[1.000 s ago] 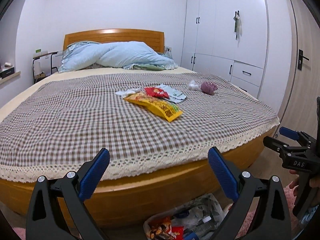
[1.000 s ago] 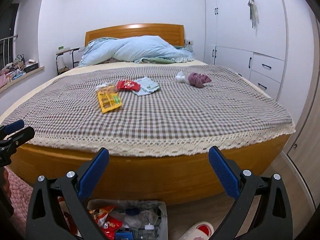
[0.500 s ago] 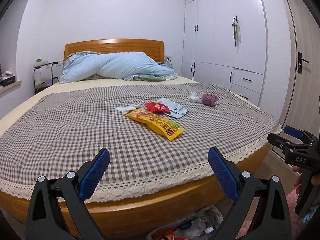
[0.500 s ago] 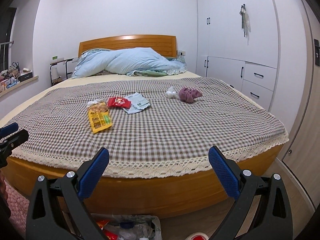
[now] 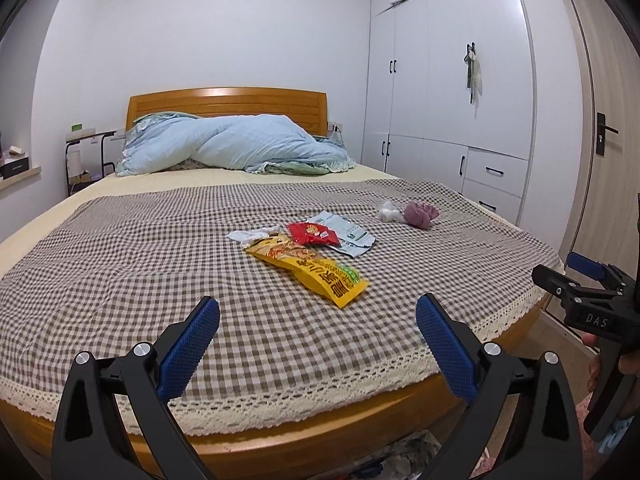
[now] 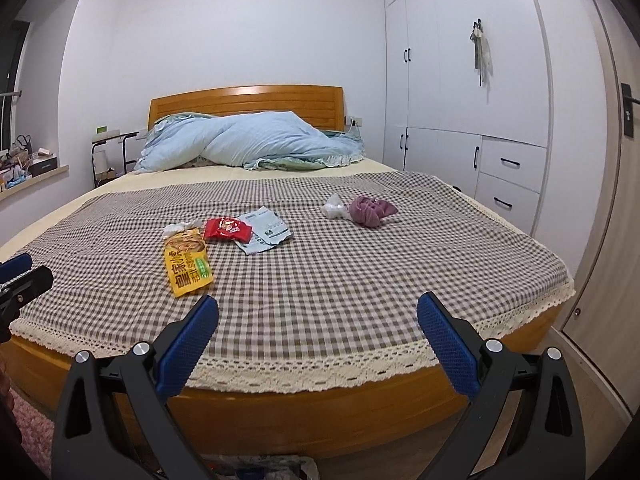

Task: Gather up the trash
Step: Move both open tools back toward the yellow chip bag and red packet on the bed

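Trash lies mid-bed on the checked cover: a yellow snack bag (image 5: 310, 268) (image 6: 187, 266), a red wrapper (image 5: 313, 233) (image 6: 227, 229), a pale printed packet (image 5: 345, 233) (image 6: 264, 236), a white crumpled tissue (image 5: 250, 235) (image 6: 181, 227), and further right a white wad (image 5: 387, 212) (image 6: 334, 207) beside a purple cloth ball (image 5: 419, 214) (image 6: 370, 209). My left gripper (image 5: 318, 344) hangs open over the bed's foot, short of the yellow bag. My right gripper (image 6: 318, 344) is open too, above the lace edge. Each gripper shows at the other view's side.
A bag of collected trash (image 5: 404, 456) (image 6: 260, 468) sits on the floor below the bed's foot. A blue duvet (image 5: 236, 148) is piled at the wooden headboard. White wardrobes (image 5: 448, 92) line the right wall; a side table (image 5: 86, 160) stands at left.
Both grippers have risen and tipped up toward the bed top; the floor bag of trash has slid nearly out of view. Both stay open and empty.
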A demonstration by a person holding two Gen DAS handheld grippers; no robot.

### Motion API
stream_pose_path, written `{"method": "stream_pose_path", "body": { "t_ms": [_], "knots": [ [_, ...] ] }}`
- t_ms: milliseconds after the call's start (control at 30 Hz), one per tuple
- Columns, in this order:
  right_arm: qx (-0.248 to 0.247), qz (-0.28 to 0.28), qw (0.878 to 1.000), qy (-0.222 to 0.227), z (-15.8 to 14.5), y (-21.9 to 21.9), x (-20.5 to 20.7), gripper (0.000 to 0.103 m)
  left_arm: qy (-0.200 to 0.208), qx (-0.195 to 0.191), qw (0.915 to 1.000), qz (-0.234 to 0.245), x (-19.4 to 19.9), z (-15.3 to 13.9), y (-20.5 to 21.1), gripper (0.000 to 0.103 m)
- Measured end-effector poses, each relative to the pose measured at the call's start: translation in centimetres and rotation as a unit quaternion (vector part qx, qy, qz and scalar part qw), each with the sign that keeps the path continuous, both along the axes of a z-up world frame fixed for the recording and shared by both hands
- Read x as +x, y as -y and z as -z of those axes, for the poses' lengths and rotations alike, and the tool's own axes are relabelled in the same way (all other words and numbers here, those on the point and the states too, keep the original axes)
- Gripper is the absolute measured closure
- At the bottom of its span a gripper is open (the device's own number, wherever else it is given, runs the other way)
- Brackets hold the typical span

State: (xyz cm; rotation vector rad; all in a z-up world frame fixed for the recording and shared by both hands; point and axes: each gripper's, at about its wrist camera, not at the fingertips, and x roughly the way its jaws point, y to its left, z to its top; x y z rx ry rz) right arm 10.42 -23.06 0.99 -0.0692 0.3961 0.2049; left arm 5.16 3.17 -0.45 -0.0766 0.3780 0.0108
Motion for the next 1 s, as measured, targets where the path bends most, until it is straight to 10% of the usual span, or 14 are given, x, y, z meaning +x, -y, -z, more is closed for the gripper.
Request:
{"method": "stream_pose_path", "body": {
  "t_ms": [1000],
  "knots": [
    [-0.02,0.044,0.998,0.039,1.2,-1.7,8.1,0.008,-0.006,0.004,1.0,0.004,10.1,0.7,-1.3,0.008]
  ]
}}
